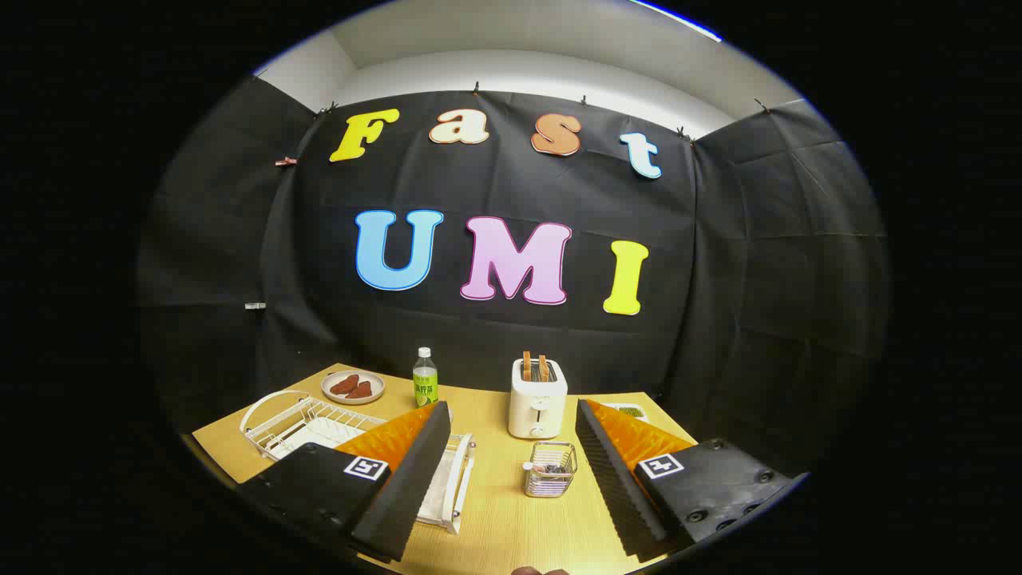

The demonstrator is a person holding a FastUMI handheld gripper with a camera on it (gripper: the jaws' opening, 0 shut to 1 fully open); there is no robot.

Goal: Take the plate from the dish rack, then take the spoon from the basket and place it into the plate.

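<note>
Tool [511, 471] held above the desk [495, 519], fingers spread wide, nothing pinched. Wire basket [551, 469] seen between the fingers, utensils inside; spoon not made out. White dish rack [307, 423] lies partly behind the left finger, plate not clearly discerned. Toaster [537, 398] and bottle [425, 377] stand beyond.

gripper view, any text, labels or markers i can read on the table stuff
Green bottle label: print too small to read.
Square black-and-white markers on the gripper: patterns, no words.
Toaster, wire basket, dish rack: no text visible.
The jaws stand open, holding nothing.
</note>
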